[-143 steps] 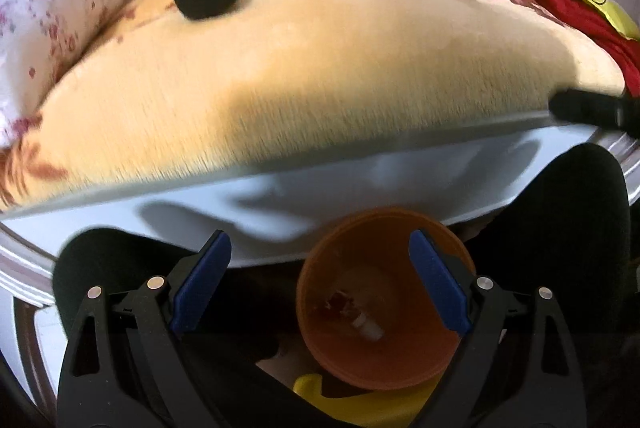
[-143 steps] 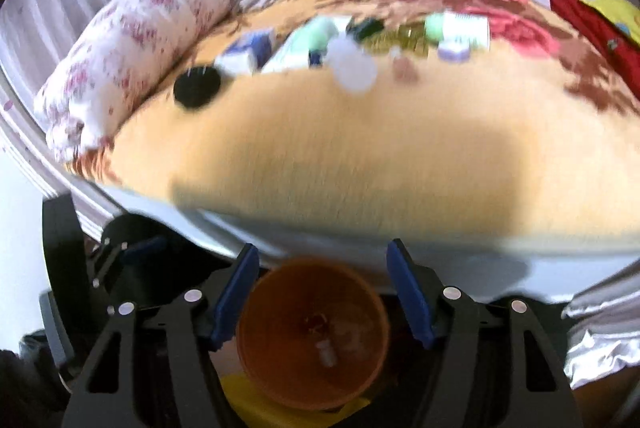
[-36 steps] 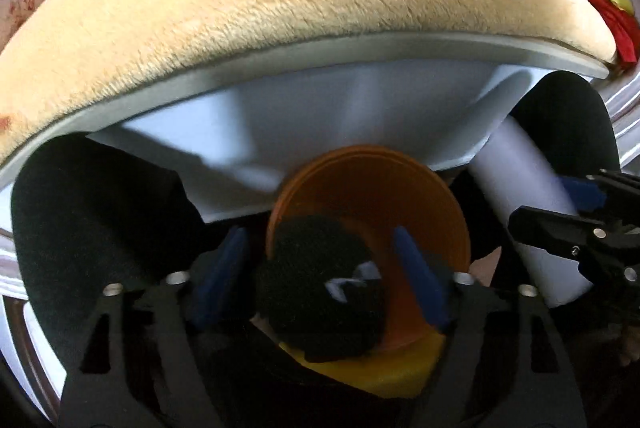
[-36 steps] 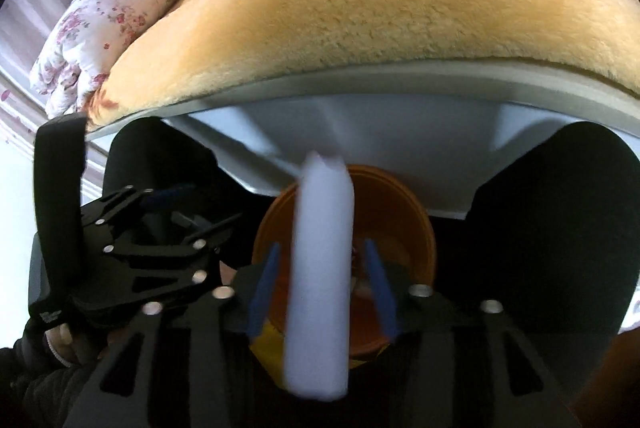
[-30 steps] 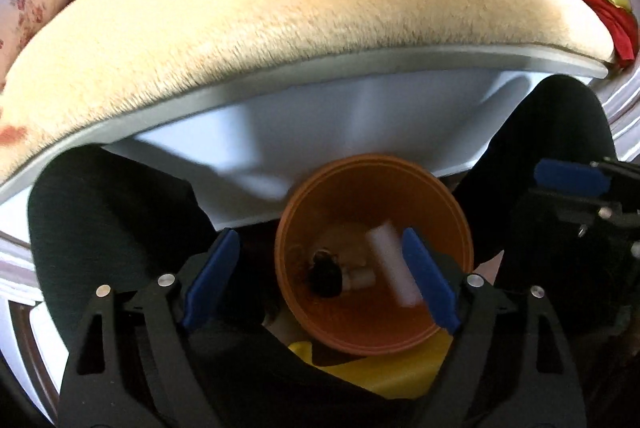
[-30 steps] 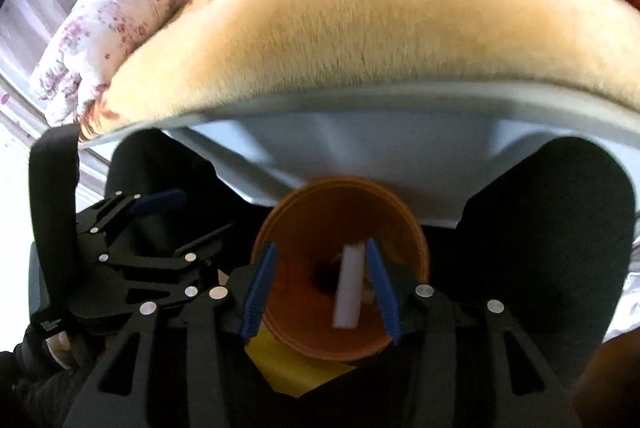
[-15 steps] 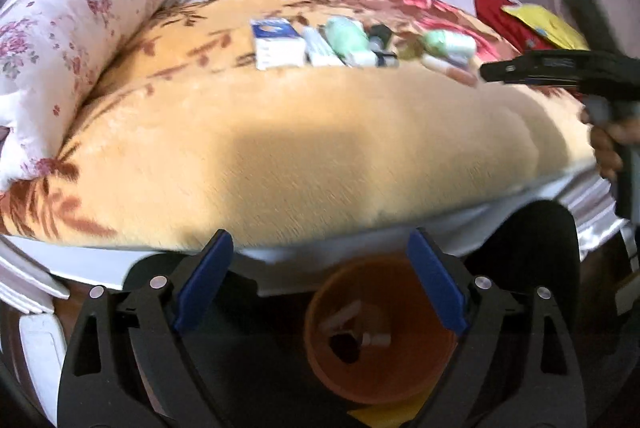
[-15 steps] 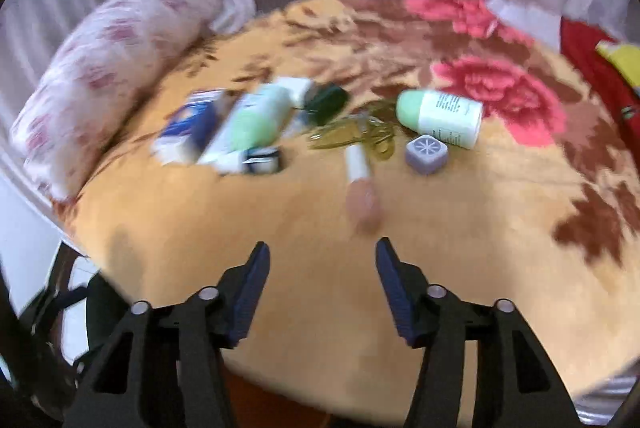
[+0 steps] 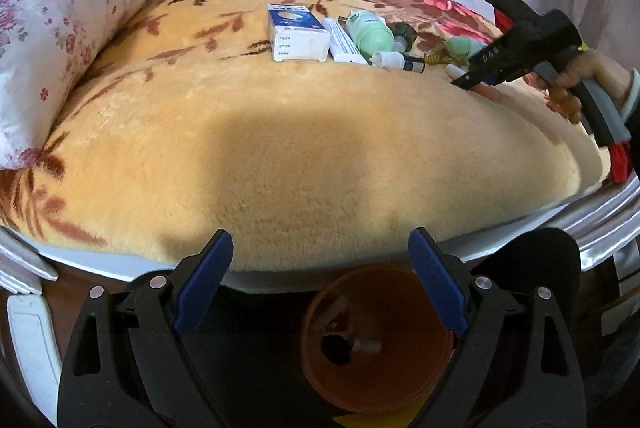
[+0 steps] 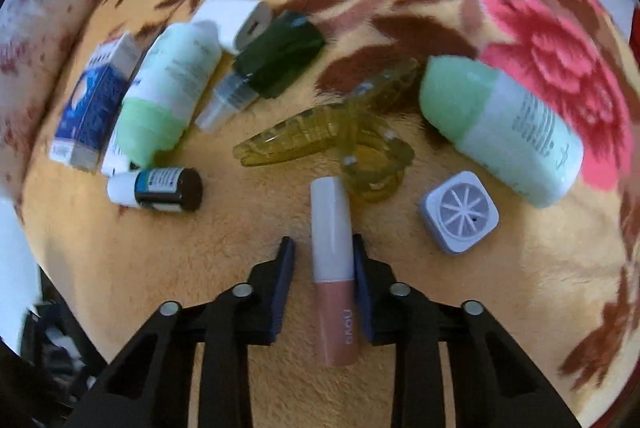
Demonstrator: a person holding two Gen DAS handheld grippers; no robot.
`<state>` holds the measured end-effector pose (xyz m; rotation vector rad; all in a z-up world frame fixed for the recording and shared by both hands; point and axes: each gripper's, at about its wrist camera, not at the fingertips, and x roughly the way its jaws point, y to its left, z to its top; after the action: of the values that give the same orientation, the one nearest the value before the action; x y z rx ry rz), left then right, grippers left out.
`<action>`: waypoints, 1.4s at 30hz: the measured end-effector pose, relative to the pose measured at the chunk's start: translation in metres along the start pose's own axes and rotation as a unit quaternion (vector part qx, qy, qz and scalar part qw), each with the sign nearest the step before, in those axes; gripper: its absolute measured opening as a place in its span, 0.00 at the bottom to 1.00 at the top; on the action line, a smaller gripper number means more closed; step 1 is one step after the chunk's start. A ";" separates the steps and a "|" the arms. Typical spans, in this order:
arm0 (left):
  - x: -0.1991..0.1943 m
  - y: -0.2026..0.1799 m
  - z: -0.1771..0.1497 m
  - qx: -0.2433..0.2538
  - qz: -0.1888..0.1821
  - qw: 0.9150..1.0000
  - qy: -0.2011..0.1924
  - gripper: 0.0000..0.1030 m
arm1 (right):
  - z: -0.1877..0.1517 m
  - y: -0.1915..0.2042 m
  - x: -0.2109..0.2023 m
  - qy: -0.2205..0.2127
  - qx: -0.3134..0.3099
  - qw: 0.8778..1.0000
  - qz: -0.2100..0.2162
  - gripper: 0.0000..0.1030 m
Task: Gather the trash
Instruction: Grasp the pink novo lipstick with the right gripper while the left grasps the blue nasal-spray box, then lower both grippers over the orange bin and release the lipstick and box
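Lying between the right gripper [image 10: 323, 258] fingers [image 10: 284, 264], lip-gloss tube [image 10: 334, 268].

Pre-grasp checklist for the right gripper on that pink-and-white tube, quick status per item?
1. Pink-and-white tube lies between the right gripper fingers: ok.
2. Fingers closed on tube: not ok; right finger looks near it, a gap shows on the left.
3. Neighbours clear of the fingers: ok; yellow hair clip and grey square case lie apart from them.
4. Orange bin open to receive: ok, below the bed edge.
5. Left gripper free: ok, open, holding nothing.
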<state>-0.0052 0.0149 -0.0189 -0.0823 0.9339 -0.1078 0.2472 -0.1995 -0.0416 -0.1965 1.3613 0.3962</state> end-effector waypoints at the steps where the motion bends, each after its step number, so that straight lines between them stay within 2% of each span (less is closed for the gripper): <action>1: 0.000 0.000 0.003 -0.001 0.000 1.000 -0.002 0.85 | -0.002 0.001 -0.002 -0.007 -0.003 1.000 0.000 0.17; 4: 0.002 0.003 0.022 -0.006 0.002 1.000 -0.012 0.85 | -0.016 -0.015 -0.020 -0.055 0.034 0.997 0.047 0.17; 7: 0.009 0.006 0.051 -0.006 0.000 1.000 -0.017 0.85 | -0.043 -0.034 -0.038 -0.114 0.076 0.984 0.111 0.17; 11: 0.032 0.012 0.107 -0.030 -0.002 0.999 -0.015 0.85 | -0.087 -0.043 -0.046 -0.169 0.112 0.967 0.151 0.17; 13: 0.046 0.012 0.137 -0.049 0.000 0.999 -0.006 0.85 | -0.102 -0.044 -0.044 -0.181 0.118 0.961 0.171 0.17; 15: 0.059 0.010 0.160 -0.053 0.018 0.998 -0.001 0.85 | -0.118 -0.043 -0.046 -0.192 0.117 0.957 0.183 0.17; 18: 0.084 0.012 0.189 -0.055 0.065 0.996 0.016 0.85 | -0.127 -0.040 -0.047 -0.200 0.117 0.952 0.200 0.17; 21: 0.109 0.021 0.203 -0.062 0.087 0.993 0.039 0.85 | -0.132 -0.039 -0.047 -0.200 0.112 0.951 0.207 0.17; 26: 0.155 0.040 0.212 -0.078 0.090 0.989 0.083 0.84 | -0.132 -0.043 -0.044 -0.207 0.116 0.948 0.211 0.17; 27: 0.165 0.045 0.210 -0.084 0.090 0.988 0.093 0.75 | -0.132 -0.044 -0.044 -0.208 0.118 0.947 0.213 0.17; 28: 0.171 0.050 0.207 -0.089 0.091 0.987 0.097 0.72 | -0.131 -0.044 -0.044 -0.211 0.121 0.947 0.212 0.17; 29: 0.169 0.052 0.204 -0.090 0.088 0.989 0.078 0.71 | -0.131 -0.042 -0.044 -0.214 0.122 0.946 0.210 0.17; 30: 0.166 0.051 0.202 -0.087 0.089 0.990 0.066 0.63 | -0.132 -0.041 -0.045 -0.217 0.122 0.946 0.207 0.17; 31: 0.162 0.050 0.201 -0.086 0.089 0.991 0.060 0.49 | -0.132 -0.039 -0.046 -0.220 0.123 0.946 0.205 0.17; 33: 0.143 0.045 0.194 -0.085 0.096 0.991 0.030 0.48 | -0.131 -0.036 -0.049 -0.225 0.126 0.944 0.206 0.17; 36: 0.103 0.035 0.180 -0.078 0.081 0.994 -0.014 0.47 | -0.135 -0.027 -0.061 -0.239 0.124 0.941 0.206 0.17; 39: 0.057 0.026 0.161 -0.076 0.065 0.994 -0.042 0.47 | -0.144 -0.011 -0.079 -0.253 0.113 0.939 0.202 0.17; 42: 0.004 0.006 0.129 -0.048 0.050 0.996 -0.056 0.47 | -0.160 0.008 -0.097 -0.269 0.098 0.937 0.198 0.17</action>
<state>0.1020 0.0236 0.0536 -0.1289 0.8301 0.0340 0.0838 -0.2659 0.0209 0.3411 0.8805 0.5967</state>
